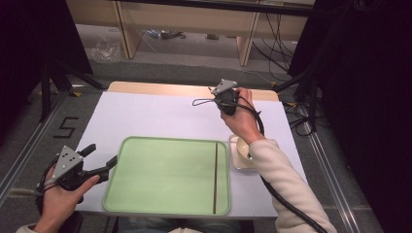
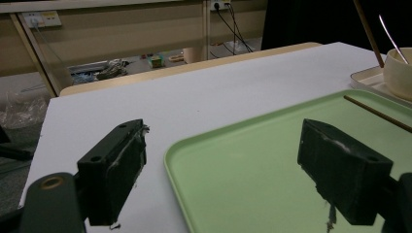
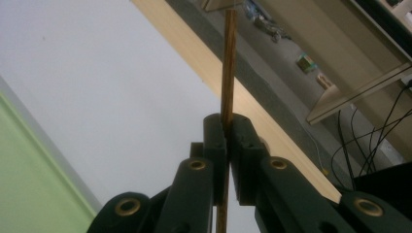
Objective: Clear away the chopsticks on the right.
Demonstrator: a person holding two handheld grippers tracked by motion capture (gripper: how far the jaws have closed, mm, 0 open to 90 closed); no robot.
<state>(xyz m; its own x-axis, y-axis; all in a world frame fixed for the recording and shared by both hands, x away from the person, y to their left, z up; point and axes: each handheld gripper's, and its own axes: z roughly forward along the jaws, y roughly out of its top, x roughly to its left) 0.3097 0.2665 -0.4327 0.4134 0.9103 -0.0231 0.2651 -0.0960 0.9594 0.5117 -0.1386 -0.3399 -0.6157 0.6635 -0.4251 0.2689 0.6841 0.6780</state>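
Note:
My right gripper (image 1: 225, 102) is raised over the far right part of the white table, shut on a thin brown chopstick (image 3: 228, 63). The stick runs up between the pressed jaws (image 3: 227, 127) in the right gripper view. A second chopstick (image 1: 215, 174) lies lengthwise on the right side of the green tray (image 1: 145, 194). My left gripper (image 1: 99, 160) stands open at the tray's left edge, one jaw over the table and one over the tray (image 2: 228, 194), with nothing between them (image 2: 221, 145).
A cream bowl (image 2: 401, 73) with a spoon (image 2: 391, 31) stands on a small white tray (image 1: 238, 160) right of the green tray, partly under the right forearm. A brown stick (image 2: 368, 31) slants up beside the bowl. Shelving and cables lie beyond the far edge.

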